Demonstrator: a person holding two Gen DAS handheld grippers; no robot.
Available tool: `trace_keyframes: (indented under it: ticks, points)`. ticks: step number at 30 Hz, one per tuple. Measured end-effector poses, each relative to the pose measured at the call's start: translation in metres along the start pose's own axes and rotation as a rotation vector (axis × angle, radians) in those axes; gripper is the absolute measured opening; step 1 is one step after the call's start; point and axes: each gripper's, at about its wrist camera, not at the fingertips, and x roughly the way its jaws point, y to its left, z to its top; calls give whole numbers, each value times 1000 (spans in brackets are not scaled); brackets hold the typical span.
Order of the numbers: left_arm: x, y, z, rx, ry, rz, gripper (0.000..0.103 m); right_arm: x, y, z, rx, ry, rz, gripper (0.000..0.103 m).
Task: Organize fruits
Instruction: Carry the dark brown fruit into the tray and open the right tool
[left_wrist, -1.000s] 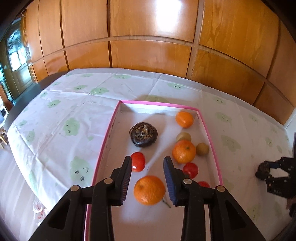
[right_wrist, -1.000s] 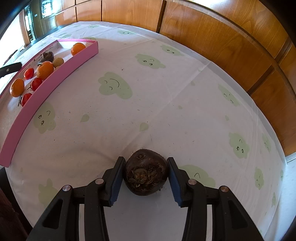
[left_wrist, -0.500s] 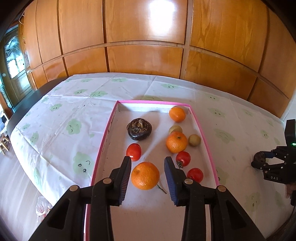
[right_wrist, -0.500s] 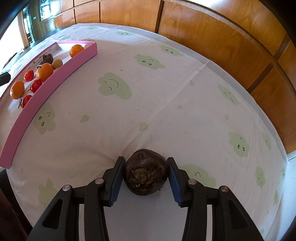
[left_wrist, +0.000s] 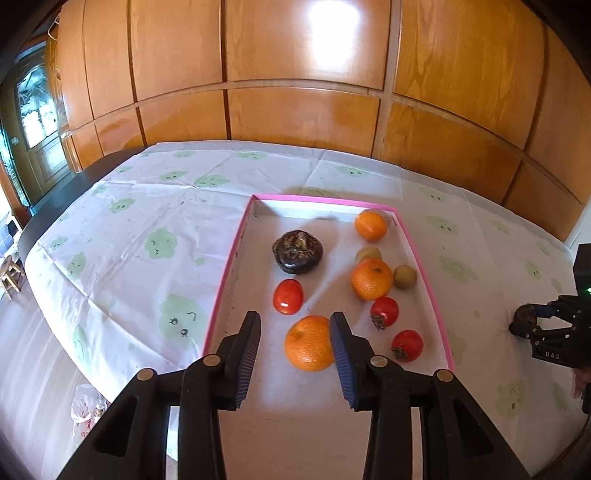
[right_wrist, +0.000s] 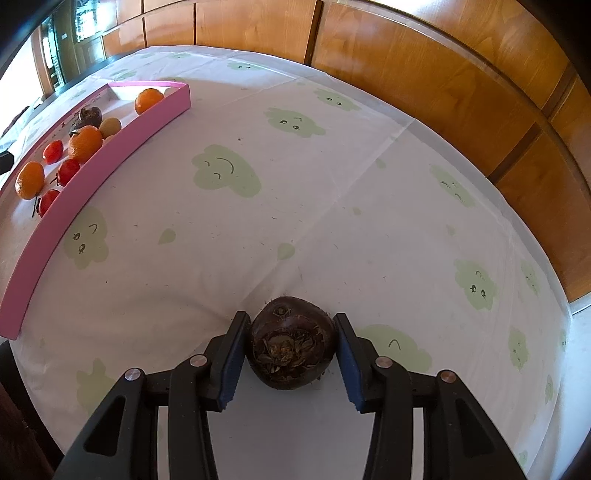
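On the white cloth with green cloud faces (right_wrist: 225, 173), well to the right of the pink-rimmed tray (left_wrist: 428, 284), the right gripper (right_wrist: 290, 345) pinches a dark brown round fruit (right_wrist: 291, 341), both blue pads pressed against its sides while it sits low on the cloth. Over the near end of the tray, the left gripper (left_wrist: 295, 345) has its jaws spread; the nearest orange (left_wrist: 309, 343) lies in the gap, close to the right-hand pad with clear space on the other side, and whether that pad touches it cannot be told. Inside the tray lie a second dark brown fruit (left_wrist: 297, 252), two more oranges (left_wrist: 371, 278) (left_wrist: 370, 225), three red tomatoes (left_wrist: 288, 296) (left_wrist: 385, 311) (left_wrist: 407, 345) and two small tan fruits (left_wrist: 405, 276) (left_wrist: 368, 254). Wooden wall panels (left_wrist: 303, 118) stand behind the table.
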Motion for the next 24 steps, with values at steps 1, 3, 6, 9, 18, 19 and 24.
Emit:
trace_keyframes:
  ticks: [1, 3, 6, 9, 18, 19, 24]
  points:
    - [-2, 1, 0, 0, -8, 3, 39, 0, 1, 0, 1, 2, -3, 46]
    - [-4, 4, -1, 4, -19, 10, 40, 0, 2, 2, 1, 8, -14, 46]
    - [-7, 8, -2, 2, -26, 16, 42, 0, 6, 4, -1, 21, -34, 46]
    - [-8, 10, -4, 0, -28, 17, 42, 0, 8, 5, 8, 30, -58, 46]
    - [-12, 16, -7, -14, -31, 11, 42, -4, 11, 3, 88, 35, -107, 46]
    - [-12, 17, -7, -16, -33, 10, 42, -4, 10, 2, 104, 34, -107, 46]
    - [-12, 17, -8, -21, -33, 8, 42, -5, 9, 1, 140, 32, -113, 46]
